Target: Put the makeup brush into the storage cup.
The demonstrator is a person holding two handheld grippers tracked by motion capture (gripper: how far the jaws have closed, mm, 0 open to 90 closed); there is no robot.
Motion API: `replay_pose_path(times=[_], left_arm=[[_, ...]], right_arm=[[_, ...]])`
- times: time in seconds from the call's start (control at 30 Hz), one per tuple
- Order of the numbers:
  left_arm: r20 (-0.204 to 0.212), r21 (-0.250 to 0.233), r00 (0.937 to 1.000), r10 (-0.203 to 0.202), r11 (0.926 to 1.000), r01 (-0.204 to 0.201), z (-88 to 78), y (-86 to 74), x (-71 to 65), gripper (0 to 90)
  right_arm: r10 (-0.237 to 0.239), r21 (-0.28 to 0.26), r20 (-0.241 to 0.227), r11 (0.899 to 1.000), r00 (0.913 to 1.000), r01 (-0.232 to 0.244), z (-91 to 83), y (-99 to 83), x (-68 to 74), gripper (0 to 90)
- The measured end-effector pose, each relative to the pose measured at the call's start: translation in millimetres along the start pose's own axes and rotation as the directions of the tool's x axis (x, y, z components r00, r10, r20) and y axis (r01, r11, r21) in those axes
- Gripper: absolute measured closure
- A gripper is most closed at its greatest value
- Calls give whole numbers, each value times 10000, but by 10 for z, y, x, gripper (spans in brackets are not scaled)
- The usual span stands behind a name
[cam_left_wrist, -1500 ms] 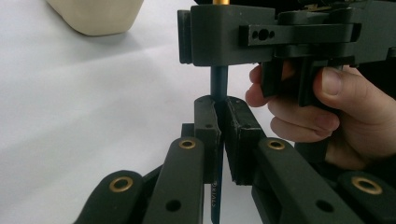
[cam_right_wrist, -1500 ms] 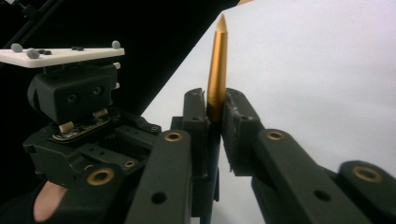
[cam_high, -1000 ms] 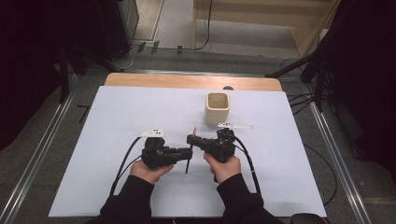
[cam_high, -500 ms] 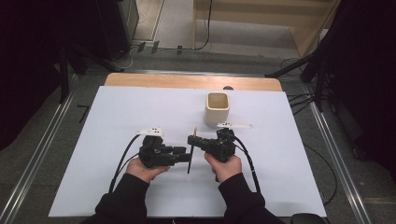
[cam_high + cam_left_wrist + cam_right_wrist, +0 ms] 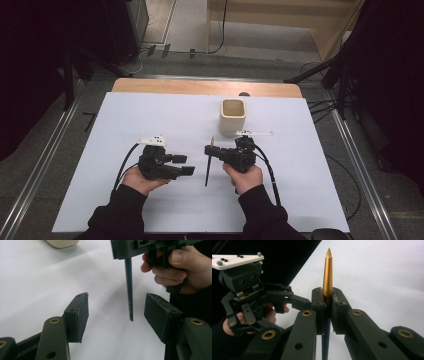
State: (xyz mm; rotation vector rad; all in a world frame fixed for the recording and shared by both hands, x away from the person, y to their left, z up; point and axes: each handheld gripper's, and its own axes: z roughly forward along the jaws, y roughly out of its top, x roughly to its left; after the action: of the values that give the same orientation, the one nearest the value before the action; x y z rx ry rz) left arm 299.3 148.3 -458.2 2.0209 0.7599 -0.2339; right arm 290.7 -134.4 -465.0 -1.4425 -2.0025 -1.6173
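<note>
Right gripper (image 5: 210, 149) clamped on a dark pen (image 5: 207, 170), left gripper (image 5: 190, 165) just opened wide beside it, near a cream cup (image 5: 233, 116)

We see the left tongs (image 5: 189, 165) let go of the dark pencil (image 5: 208, 167): their jaws have just been opening and now stand apart, the pencil's lower end between them, untouched. Our left hand (image 5: 142, 179) slides a little to the left across the tabletop (image 5: 300, 195), away from the pencil
</note>
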Motion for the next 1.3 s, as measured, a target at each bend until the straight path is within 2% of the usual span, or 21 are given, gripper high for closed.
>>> replay_pose_path(times=[0.17,0.3,0.47,0.7,0.8,0.9,1.07,1.13,1.2,1.3], left_arm=[[-194,68,9998,-6,10000,7,-55,-2,40,353],[-348,233,9992,209,9995,-201,-99,-9,48,344],[-601,531,9967,550,9972,-518,-145,-26,56,338],[-880,908,9873,1324,9881,-1244,-204,-52,49,337],[-862,981,9862,1411,9863,-1326,-222,-64,48,329],[-944,972,9807,1711,9820,-1620,-249,-77,35,310],[-1390,1435,9616,2366,9656,-2168,-280,-107,9,290],[-1400,1477,9587,2475,9626,-2269,-293,-118,9,280],[-1470,1572,9528,2657,9573,-2427,-317,-133,14,278],[-1488,1586,9492,2774,9541,-2540,-346,-152,20,269]], right_arm=[[-98,105,30,9999,9999,97,3,-7,3,836],[-88,127,42,9999,10000,88,-1,-6,3,837],[-88,153,44,9998,10000,87,-7,-4,-1,836],[-103,193,59,9998,9999,102,-18,-2,-8,836],[-116,196,72,9997,9999,115,-24,-4,-7,837],[-138,198,77,9997,9999,136,-25,-4,-9,837],[-146,206,62,9997,9999,144,-29,-3,-7,837],[-110,216,66,9997,9999,108,-33,-1,-10,837],[-110,229,91,9997,9999,108,-36,1,-14,837],[-107,232,85,9997,9999,105,-39,3,-15,837]])
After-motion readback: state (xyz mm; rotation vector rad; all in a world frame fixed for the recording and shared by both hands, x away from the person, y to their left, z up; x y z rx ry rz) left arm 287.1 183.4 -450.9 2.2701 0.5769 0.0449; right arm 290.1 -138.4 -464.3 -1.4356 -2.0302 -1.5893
